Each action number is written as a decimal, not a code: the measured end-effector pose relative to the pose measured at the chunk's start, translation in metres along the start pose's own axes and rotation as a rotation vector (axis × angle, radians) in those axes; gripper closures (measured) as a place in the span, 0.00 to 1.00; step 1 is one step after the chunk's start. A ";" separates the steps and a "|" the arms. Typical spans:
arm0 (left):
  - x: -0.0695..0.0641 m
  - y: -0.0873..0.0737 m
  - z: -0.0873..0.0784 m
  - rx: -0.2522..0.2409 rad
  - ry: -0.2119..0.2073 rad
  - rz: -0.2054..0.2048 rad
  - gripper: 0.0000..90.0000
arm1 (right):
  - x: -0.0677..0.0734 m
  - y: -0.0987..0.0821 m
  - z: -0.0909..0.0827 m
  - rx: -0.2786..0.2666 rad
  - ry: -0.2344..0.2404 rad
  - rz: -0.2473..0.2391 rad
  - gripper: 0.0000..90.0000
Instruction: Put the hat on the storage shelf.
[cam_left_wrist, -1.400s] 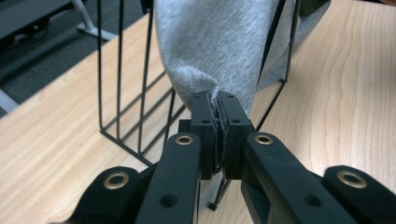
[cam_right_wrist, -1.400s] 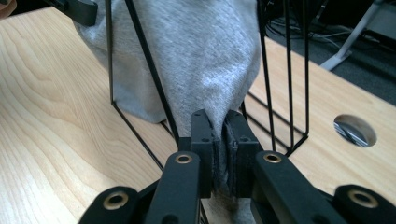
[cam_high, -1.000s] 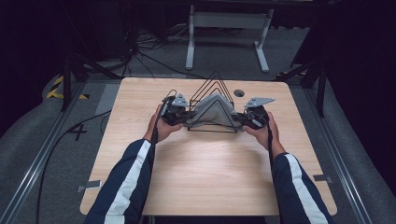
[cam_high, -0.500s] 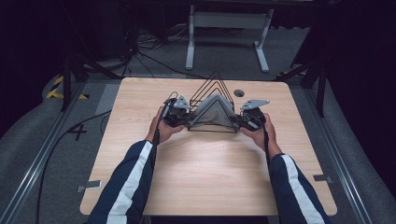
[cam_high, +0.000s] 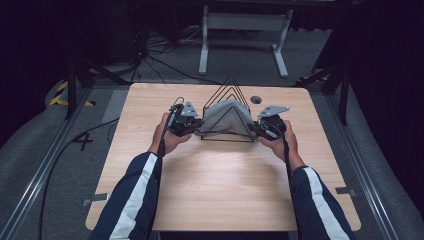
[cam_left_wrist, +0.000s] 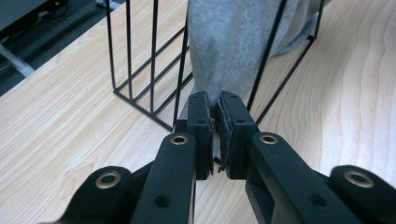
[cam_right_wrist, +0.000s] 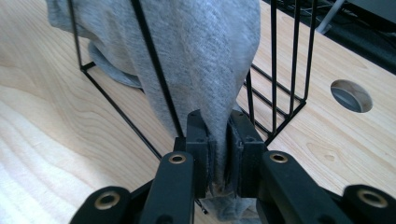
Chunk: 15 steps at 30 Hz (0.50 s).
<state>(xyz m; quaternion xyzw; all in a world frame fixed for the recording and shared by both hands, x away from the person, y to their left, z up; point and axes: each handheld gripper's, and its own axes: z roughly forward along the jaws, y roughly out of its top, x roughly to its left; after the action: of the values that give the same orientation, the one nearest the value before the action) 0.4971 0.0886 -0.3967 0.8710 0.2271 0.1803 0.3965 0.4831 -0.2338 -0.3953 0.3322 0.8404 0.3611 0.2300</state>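
Holding a grey cloth (cam_high: 226, 117) at both ends, we stand at the near edge of the wooden counter (cam_high: 220, 185) with our striped sleeves coming in from six o'clock. At about nine o'clock from the cloth, our left gripper (cam_high: 197, 126) has its jaws pinched on the cloth's left end. In the left gripper view the two pads sit almost together, a thin fold of grey fabric (cam_left_wrist: 233, 42) caught between them; these jaws have just been easing apart a little, yet the fabric is between them and touching the pads.

At the middle of the counter stands a black wire rack (cam_high: 227, 95), a row of triangular frames with their peaks at twelve o'clock. The cloth is draped inside it, hanging over the wires and sagging toward the counter on both sides.

At about three o'clock from the cloth, our right gripper (cam_high: 254, 129) is clamped on the cloth's right end. In the right gripper view a thicker bunch of fabric (cam_right_wrist: 201, 51) runs down between the pads, with rack wires (cam_right_wrist: 275, 51) just beside it. These jaws too have just been opening slightly, with the cloth between them. A round hole (cam_high: 256, 100) in the counter lies at one o'clock from the rack.
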 end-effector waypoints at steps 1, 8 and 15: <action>0.000 0.000 0.000 0.000 0.000 0.000 0.93 | 0.000 0.000 0.000 0.000 0.000 0.000 0.89; 0.000 -0.005 -0.021 0.016 0.028 0.026 0.93 | 0.004 0.004 -0.012 -0.003 0.008 -0.013 0.86; -0.003 -0.010 -0.033 0.037 0.025 0.052 0.90 | 0.007 0.005 -0.021 -0.002 0.024 -0.028 0.84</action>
<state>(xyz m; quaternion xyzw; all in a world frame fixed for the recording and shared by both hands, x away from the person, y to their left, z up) 0.4762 0.1128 -0.3842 0.8815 0.2128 0.1971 0.3726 0.4675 -0.2356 -0.3793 0.3158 0.8473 0.3627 0.2254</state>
